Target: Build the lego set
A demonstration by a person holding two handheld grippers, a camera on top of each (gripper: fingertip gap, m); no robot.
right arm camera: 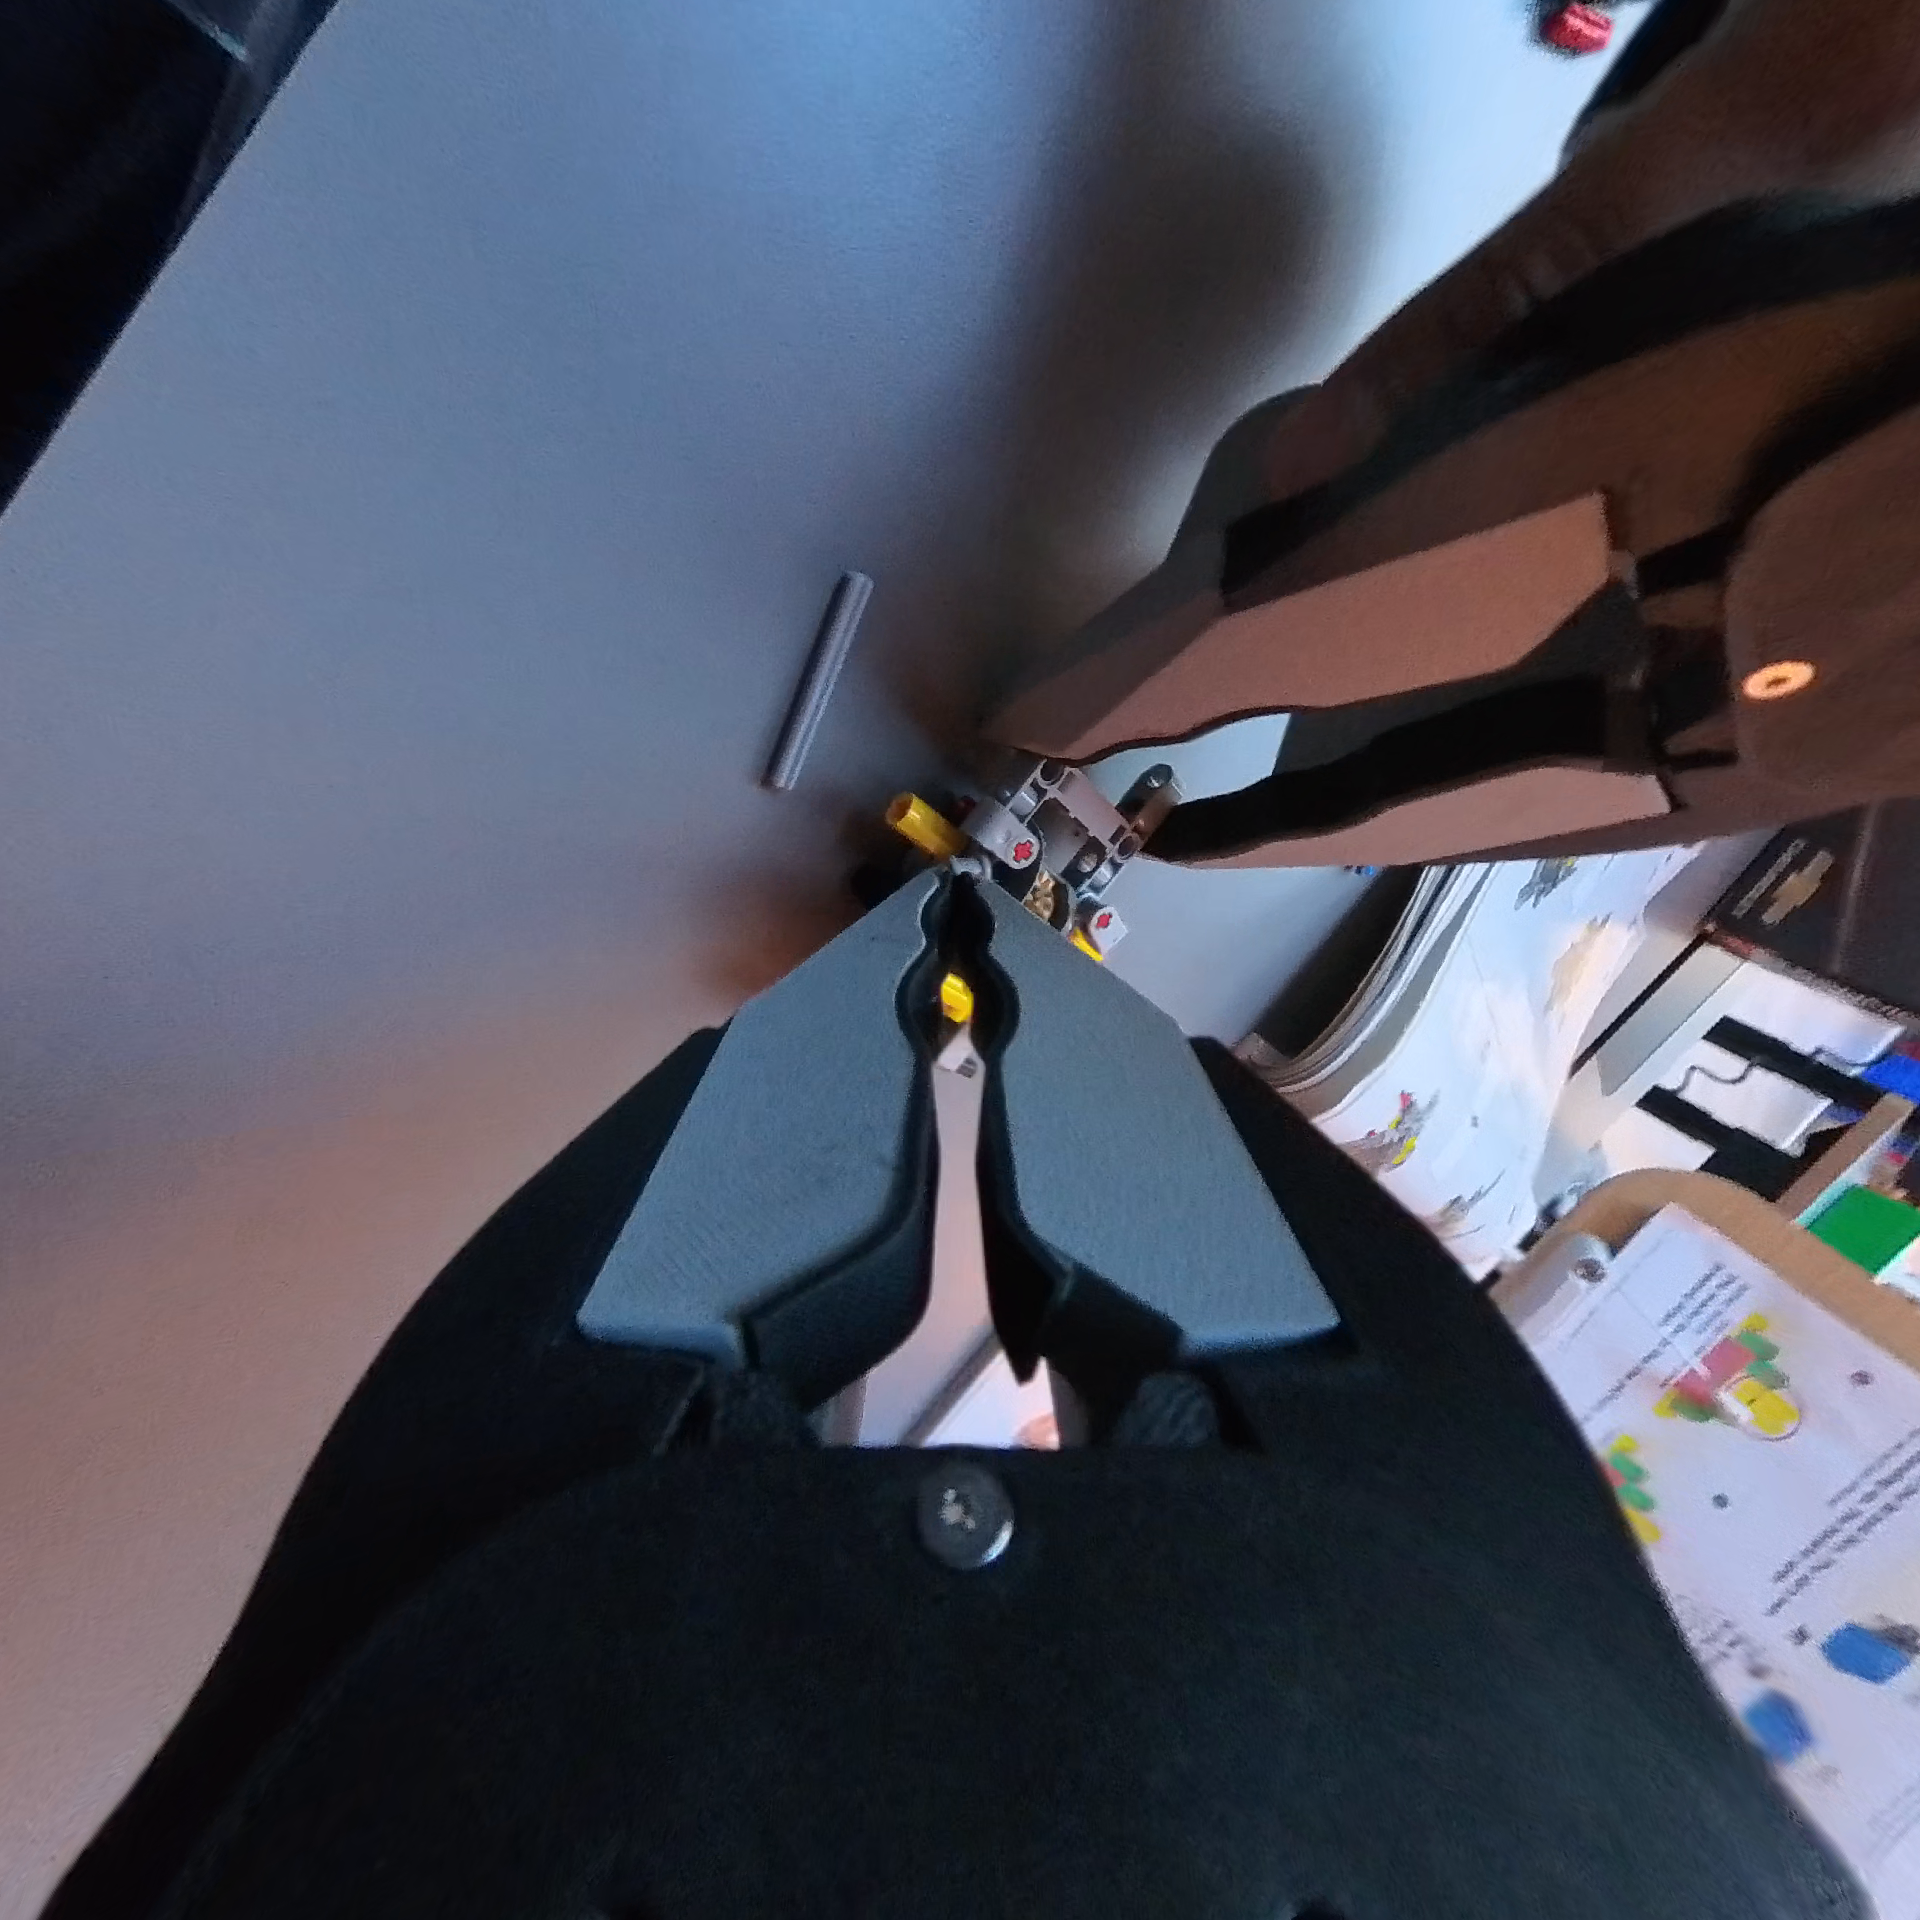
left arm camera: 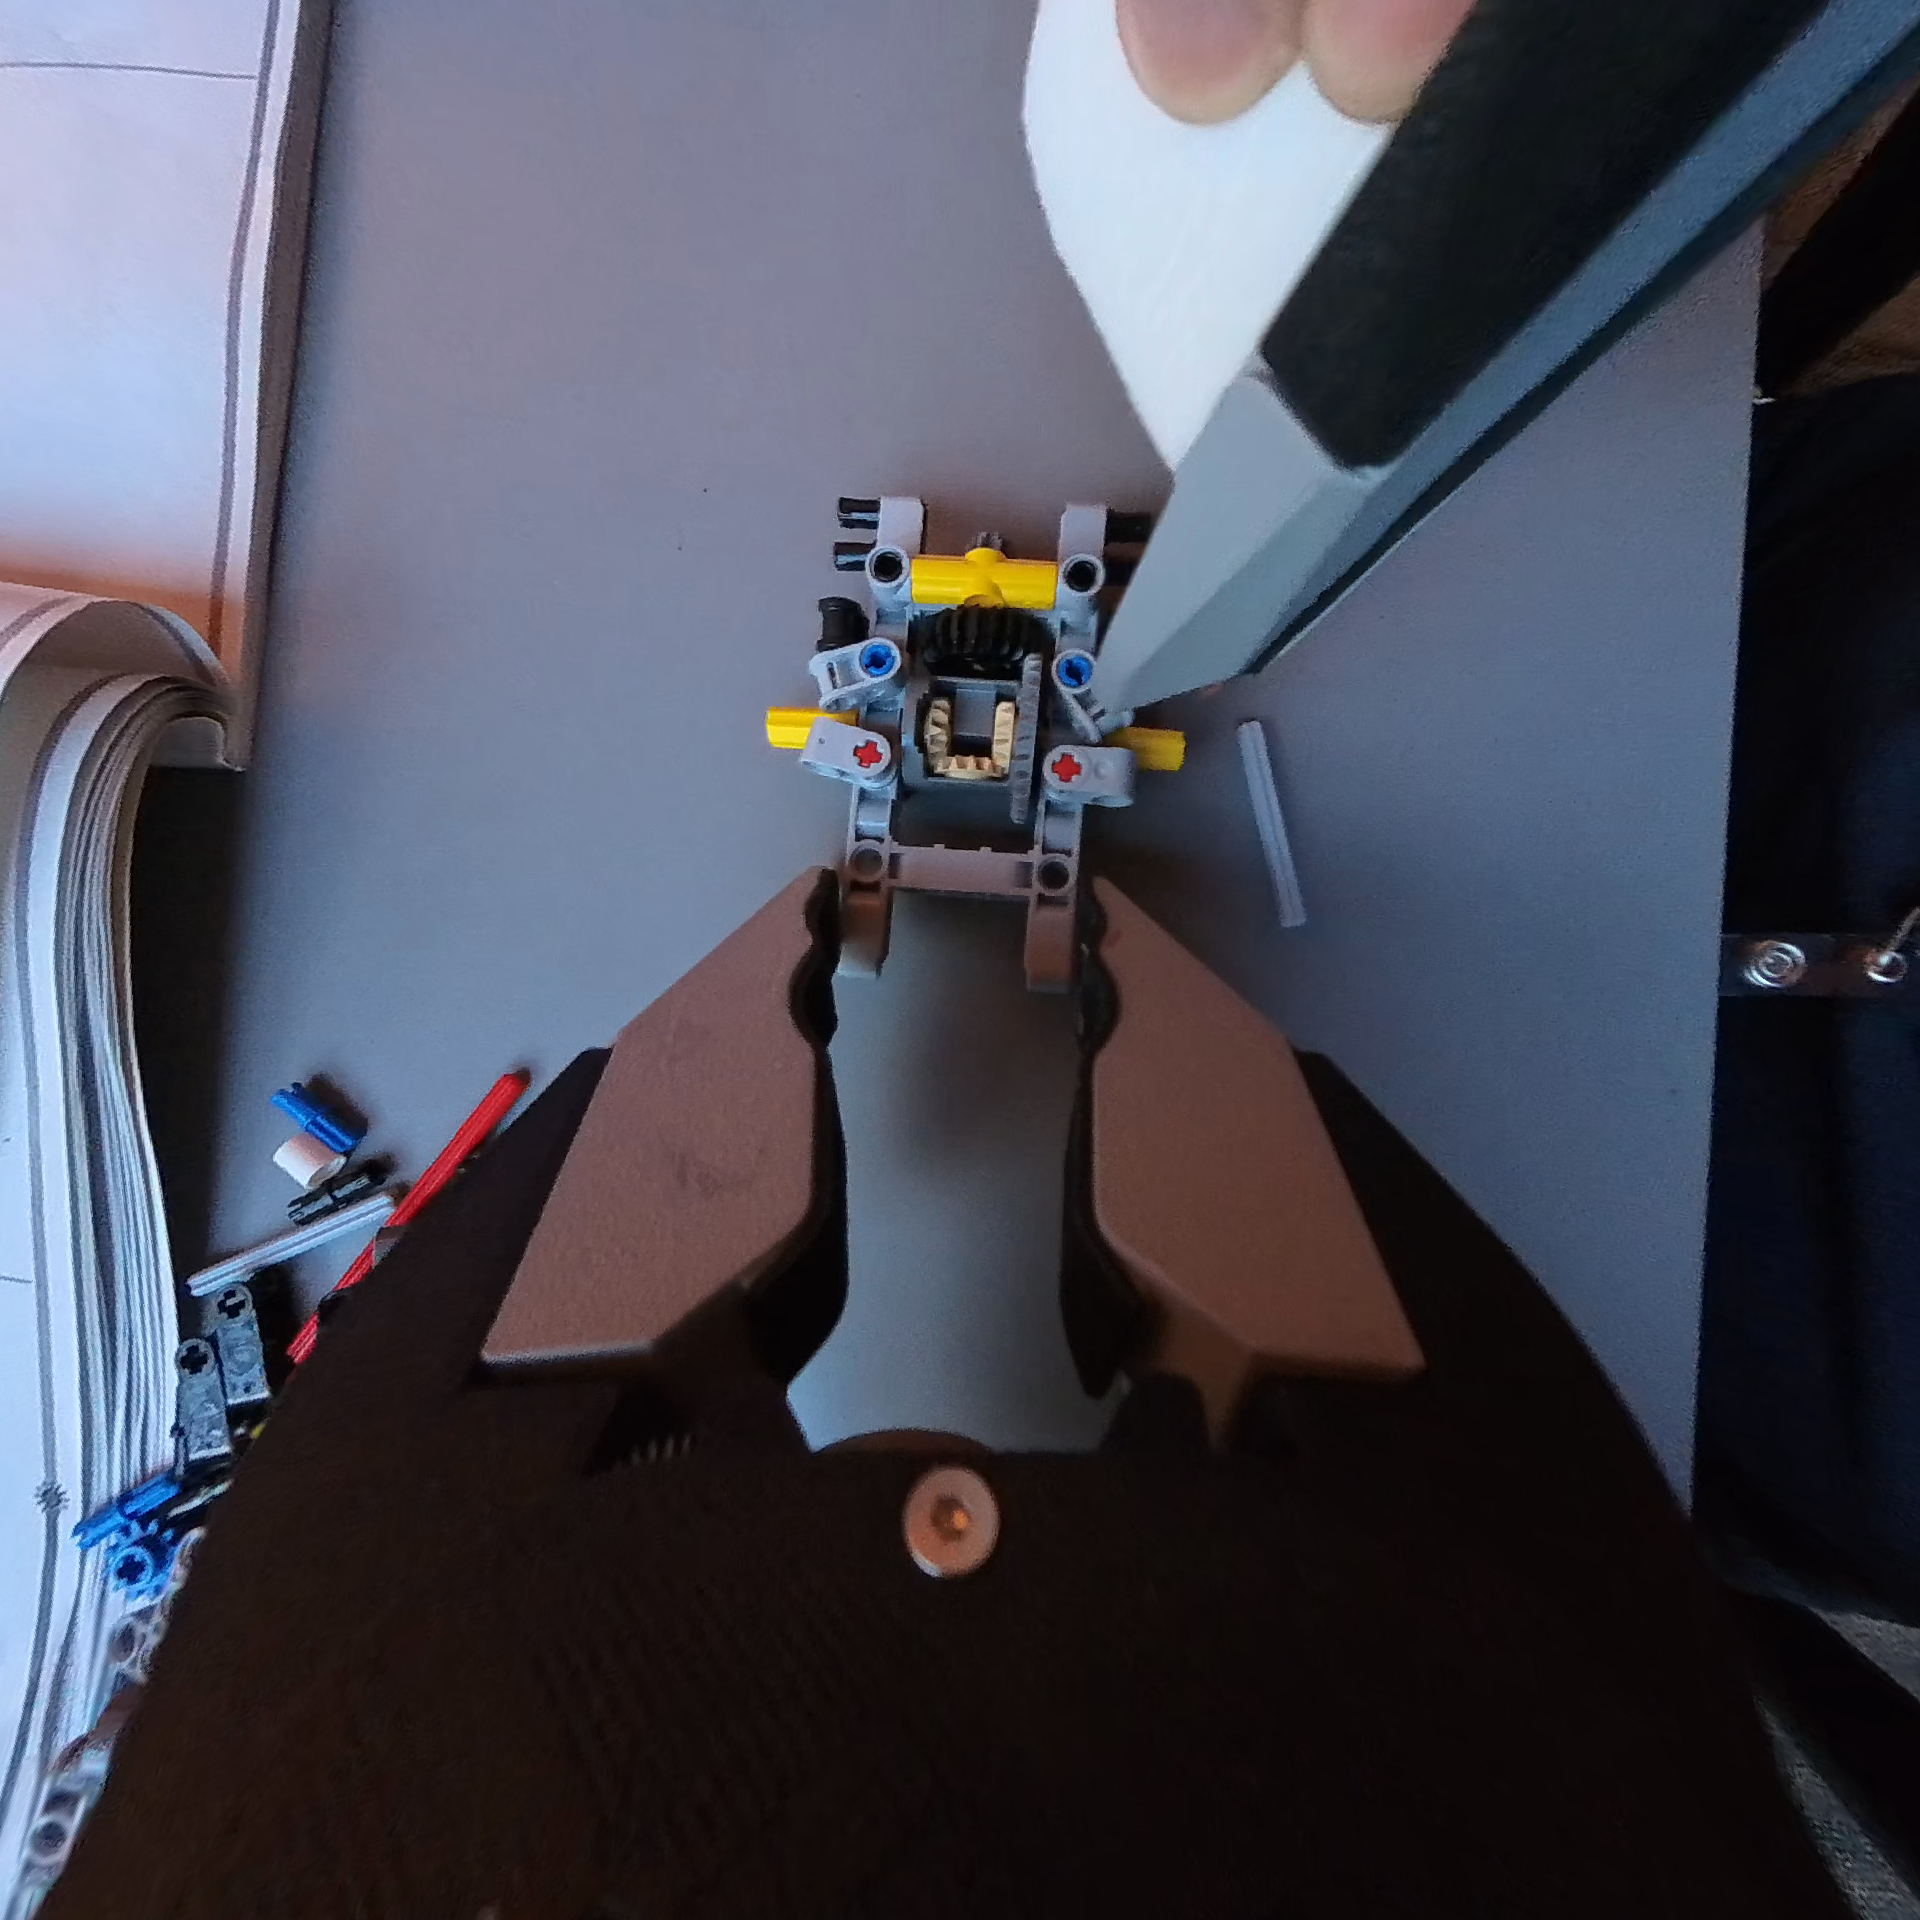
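A small grey toy-brick assembly [left arm camera: 977,727] with gears, yellow axles, blue pins and red cross pins lies on the grey table [left arm camera: 571,416]. My left gripper [left arm camera: 956,914], with brown fingers, is shut on it: its pads press the outer sides of the frame's two near legs. The right wrist view shows the same hold on the assembly [right arm camera: 1049,821]. My right gripper [right arm camera: 961,878], with grey fingers, is shut. Its tips touch a thin grey arm on the assembly's right side, next to a blue pin, and it also shows in the left wrist view [left arm camera: 1117,712].
A loose grey axle [left arm camera: 1270,821] lies right of the assembly, also in the right wrist view [right arm camera: 821,681]. Loose pieces [left arm camera: 301,1195] and a red axle [left arm camera: 416,1205] lie at the lower left beside a booklet stack [left arm camera: 73,935]. The table edge [left arm camera: 1745,831] is close on the right. Printed sheets [right arm camera: 1714,1455] lie beyond.
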